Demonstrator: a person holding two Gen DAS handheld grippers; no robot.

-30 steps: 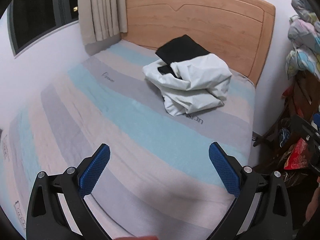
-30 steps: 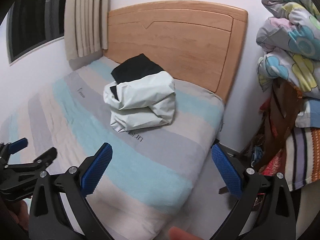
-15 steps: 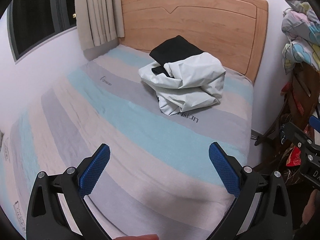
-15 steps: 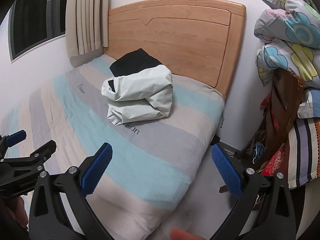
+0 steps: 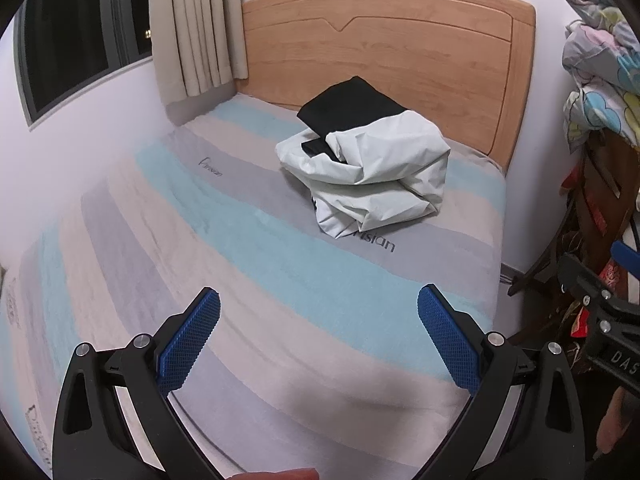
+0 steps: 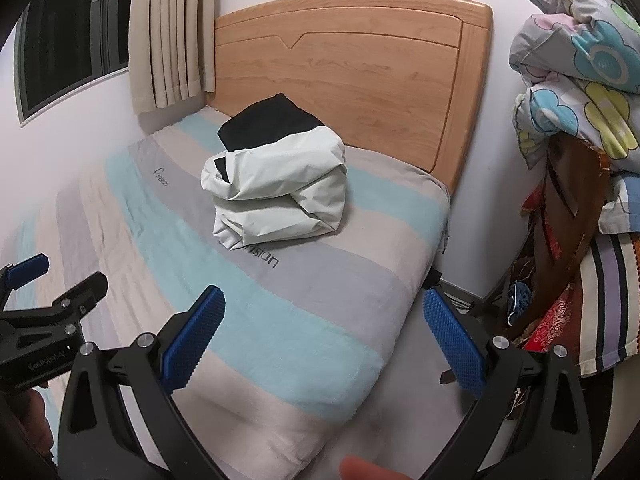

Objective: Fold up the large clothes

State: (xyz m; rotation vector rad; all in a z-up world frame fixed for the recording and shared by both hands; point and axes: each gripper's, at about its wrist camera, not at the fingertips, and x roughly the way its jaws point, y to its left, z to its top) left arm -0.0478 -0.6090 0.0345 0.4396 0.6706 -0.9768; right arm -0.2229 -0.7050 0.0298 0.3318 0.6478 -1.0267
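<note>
Small bedroom, bed with striped cover pushed against the window wall, wooden headboard at the far end, curtain in the far left corner, pile of flowered bedding off the bed's right edge.

Task items: white jacket sits in a rolled, puffy bundle near the head end of the bed, closer to the right edge. Black garment lies flat behind it, partly under it, just short of the headboard. Bundle looks compact but lumpy; could be a finished rough fold or a heap waiting to be spread, can't settle which.

Left gripper is wide open, nothing between the blue pads, held over the foot half of the bed. Right gripper is also wide open and empty, over the right edge of the bed. Each shows in the other's view at the frame edge.

Change over the last second: both cameras have pushed in slightly toward the head end; the jacket and the cover lettering sit a bit larger and more centred. Jacket and black garment have not shifted. Neither gripper has changed its spread.

Meaning for the task: reads as an approach toward the clothes, both grippers well apart from them, no contact.
</note>
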